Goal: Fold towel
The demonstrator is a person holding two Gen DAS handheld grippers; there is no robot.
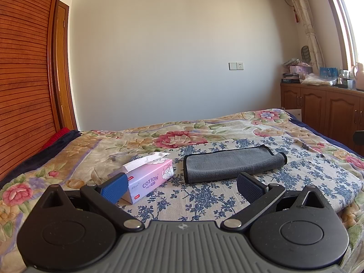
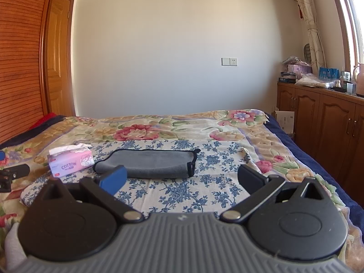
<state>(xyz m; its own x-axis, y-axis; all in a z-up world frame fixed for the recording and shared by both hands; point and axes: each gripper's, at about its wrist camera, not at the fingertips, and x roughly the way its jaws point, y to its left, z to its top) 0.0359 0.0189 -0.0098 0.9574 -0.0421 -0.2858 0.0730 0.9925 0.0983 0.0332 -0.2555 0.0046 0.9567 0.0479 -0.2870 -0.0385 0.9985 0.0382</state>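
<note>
Grey towel (image 1: 232, 165) being edged in black; cloth (image 1: 204, 195) being patterned with blue flowers; tissue box (image 1: 150, 179) being shown pink.

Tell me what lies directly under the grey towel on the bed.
The grey towel rests on a blue-flowered cloth, which itself lies over the floral blanket. Whatever sits beneath the towel's own folded layers is covered and cannot be seen.

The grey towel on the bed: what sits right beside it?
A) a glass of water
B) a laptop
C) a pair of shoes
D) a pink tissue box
D: a pink tissue box marked COTTON lies on the blue flowered cloth just to the left of the grey towel, a small gap between them; both grippers, left gripper and right gripper, are open and apart from it.
</note>
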